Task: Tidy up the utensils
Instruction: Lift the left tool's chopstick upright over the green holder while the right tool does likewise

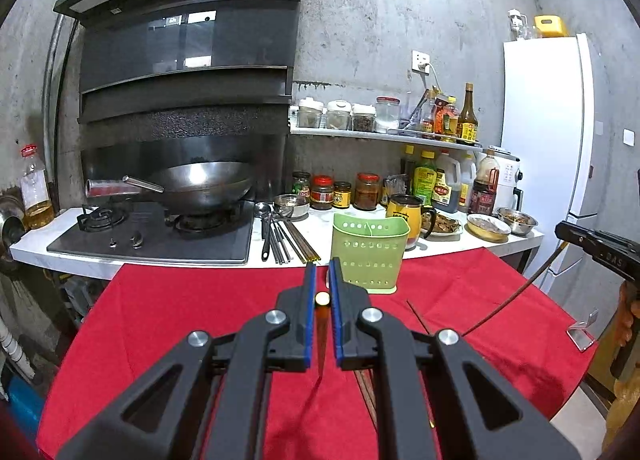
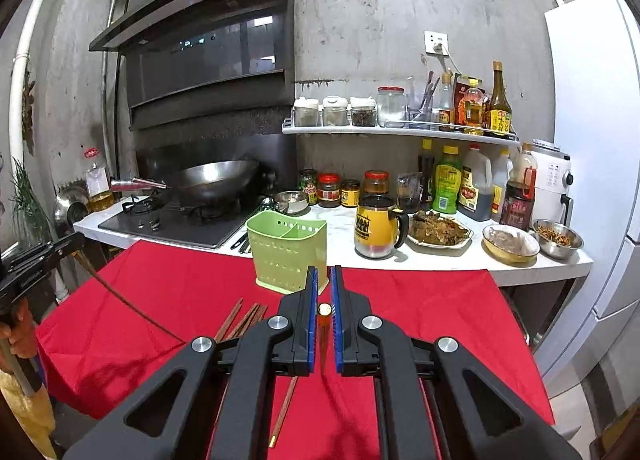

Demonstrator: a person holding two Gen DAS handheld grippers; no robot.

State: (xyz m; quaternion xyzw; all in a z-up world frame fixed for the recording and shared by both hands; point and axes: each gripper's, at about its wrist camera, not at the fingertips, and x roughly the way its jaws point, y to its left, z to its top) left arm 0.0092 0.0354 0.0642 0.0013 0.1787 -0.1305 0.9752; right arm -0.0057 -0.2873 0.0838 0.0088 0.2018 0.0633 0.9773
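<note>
Each gripper pinches one chopstick between nearly closed jaws: the left gripper (image 1: pixel 322 274) holds a chopstick (image 1: pixel 322 324) end-on at frame centre, and the right gripper (image 2: pixel 324 280) holds its own chopstick (image 2: pixel 324 324) likewise, probably so each can be tipped upright and dropped in. The green holder (image 1: pixel 370 256) stands open-topped just beyond the fingertips on the red cloth (image 1: pixel 180 320). More chopsticks (image 2: pixel 244 320) lie loose at lower left of the right view, likely next.

matt red cloth (image 2: pixel 420 312), perforated green plastic holder (image 2: pixel 286 252), glossy wooden chopsticks (image 2: pixel 240 320), shiny metal wok (image 1: pixel 200 180)
</note>
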